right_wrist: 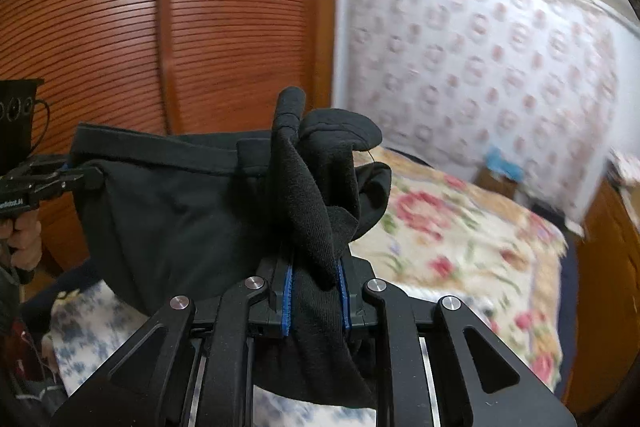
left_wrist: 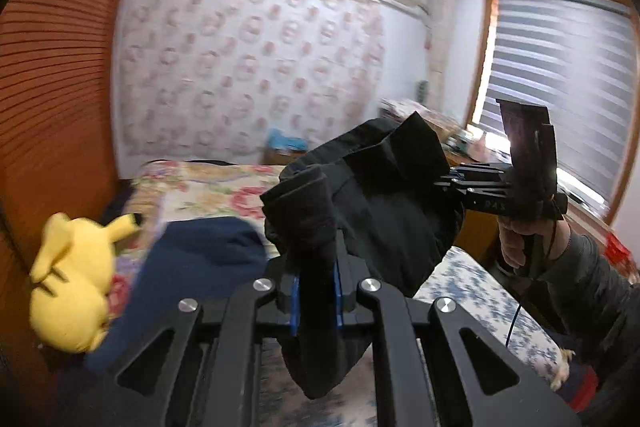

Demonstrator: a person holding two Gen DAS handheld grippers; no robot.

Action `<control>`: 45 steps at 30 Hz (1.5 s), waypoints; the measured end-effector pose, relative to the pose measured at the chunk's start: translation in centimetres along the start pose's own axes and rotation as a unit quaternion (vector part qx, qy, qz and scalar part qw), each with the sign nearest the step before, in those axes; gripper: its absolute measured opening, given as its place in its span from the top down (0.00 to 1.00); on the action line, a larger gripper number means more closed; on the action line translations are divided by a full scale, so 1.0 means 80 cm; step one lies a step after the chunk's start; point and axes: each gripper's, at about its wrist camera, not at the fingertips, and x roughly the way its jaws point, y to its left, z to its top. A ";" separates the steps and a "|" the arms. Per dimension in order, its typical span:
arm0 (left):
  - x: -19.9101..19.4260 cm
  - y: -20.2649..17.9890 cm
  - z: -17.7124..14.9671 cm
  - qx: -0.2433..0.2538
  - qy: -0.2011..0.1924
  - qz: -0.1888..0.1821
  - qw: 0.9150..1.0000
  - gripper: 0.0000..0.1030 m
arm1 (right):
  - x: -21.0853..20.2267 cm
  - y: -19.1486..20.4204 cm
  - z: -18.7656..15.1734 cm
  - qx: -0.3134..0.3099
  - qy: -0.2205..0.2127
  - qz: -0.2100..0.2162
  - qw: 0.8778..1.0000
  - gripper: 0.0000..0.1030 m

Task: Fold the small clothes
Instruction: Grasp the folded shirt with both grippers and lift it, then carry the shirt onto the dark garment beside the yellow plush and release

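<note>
wall: floral wallpaper (left_wrist: 248, 67) | left: slatted wood doors (right_wrist: 160, 27) | window: striped blind (left_wrist: 560, 75) (daylit) | bed: floral cover (right_wrist: 460, 227)

Each wrist camera sits close behind its own fingers, looking along them. Both views share the black garment (left_wrist: 384, 195) between the fingers and the bed (right_wrist: 460, 227) beyond them.
</note>
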 end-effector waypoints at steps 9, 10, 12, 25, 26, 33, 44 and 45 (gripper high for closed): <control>-0.014 0.125 -0.056 -0.055 0.016 0.126 0.990 0.91 | 0.183 0.090 0.063 -0.038 0.041 0.096 0.994 0.85; -0.007 0.136 -0.066 -0.062 0.030 0.132 0.989 0.91 | 0.206 0.097 0.063 -0.040 0.054 0.097 0.993 0.85; 0.011 0.158 -0.087 -0.078 0.056 0.141 0.985 0.90 | 0.248 0.107 0.060 -0.039 0.079 0.084 0.993 0.83; 0.018 0.169 -0.112 -0.078 0.067 0.170 0.980 0.74 | 0.244 0.103 0.051 -0.020 0.014 0.002 1.000 0.54; 0.016 0.167 -0.111 -0.076 0.066 0.174 0.980 0.70 | 0.238 0.104 0.049 -0.017 0.007 0.006 1.000 0.54; -0.008 0.143 -0.103 -0.053 0.040 0.184 0.981 0.38 | 0.252 0.125 0.017 -0.018 0.027 0.030 0.999 0.49; -0.031 0.101 -0.089 -0.026 0.013 0.192 0.981 0.34 | 0.263 0.115 -0.009 0.021 0.029 0.009 0.999 0.46; -0.030 0.097 -0.089 -0.024 0.013 0.189 0.982 0.34 | 0.254 0.115 -0.008 0.024 0.026 0.006 0.999 0.46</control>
